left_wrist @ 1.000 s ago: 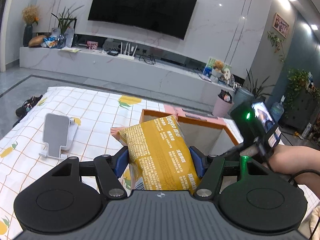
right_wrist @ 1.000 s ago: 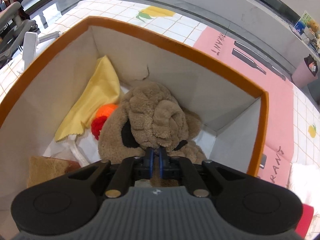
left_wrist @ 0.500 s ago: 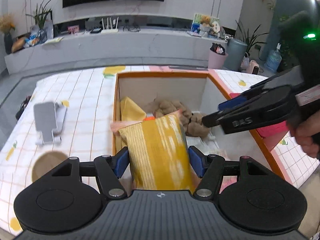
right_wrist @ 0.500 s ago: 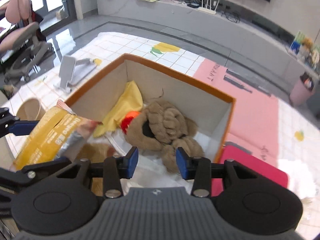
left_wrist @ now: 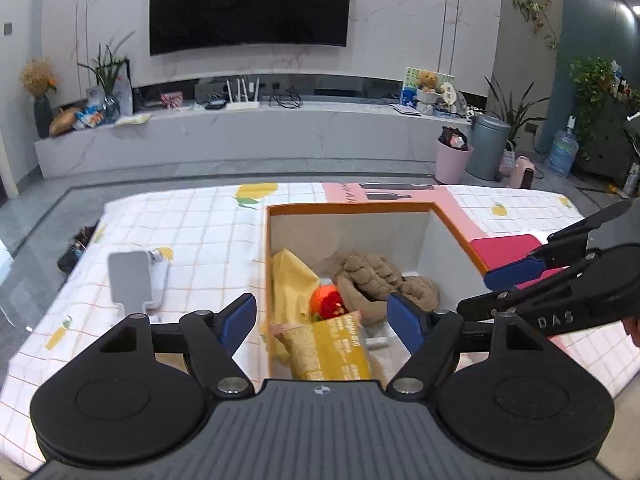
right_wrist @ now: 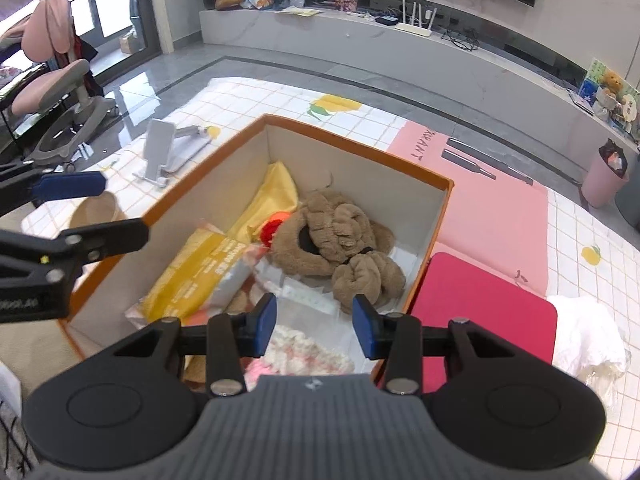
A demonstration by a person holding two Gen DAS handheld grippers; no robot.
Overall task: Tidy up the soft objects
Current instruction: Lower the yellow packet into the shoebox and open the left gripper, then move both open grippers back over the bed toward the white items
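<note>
An orange-rimmed box (left_wrist: 348,209) (right_wrist: 360,148) sits on the checked cloth. Inside lie a yellow snack bag (left_wrist: 336,350) (right_wrist: 200,276), a brown plush toy (left_wrist: 372,276) (right_wrist: 340,236), a yellow cloth (left_wrist: 292,280) (right_wrist: 272,196) and an orange-red soft ball (left_wrist: 328,302) (right_wrist: 272,228). My left gripper (left_wrist: 322,322) is open and empty above the box's near left side, over the bag. My right gripper (right_wrist: 314,326) is open and empty above the box's near right, over a pink-white knitted item (right_wrist: 304,358). Each gripper shows in the other's view.
A grey phone stand (left_wrist: 134,278) (right_wrist: 160,156) lies left of the box. A red pad (left_wrist: 508,246) (right_wrist: 484,312) and white fabric (right_wrist: 588,344) lie right of it. A pink mat (right_wrist: 480,196) lies beyond. A tan paper cup (right_wrist: 96,210) stands at the left.
My left gripper opened and let the yellow snack bag drop into the box. My right gripper opened off the plush toy and drew back above the box.
</note>
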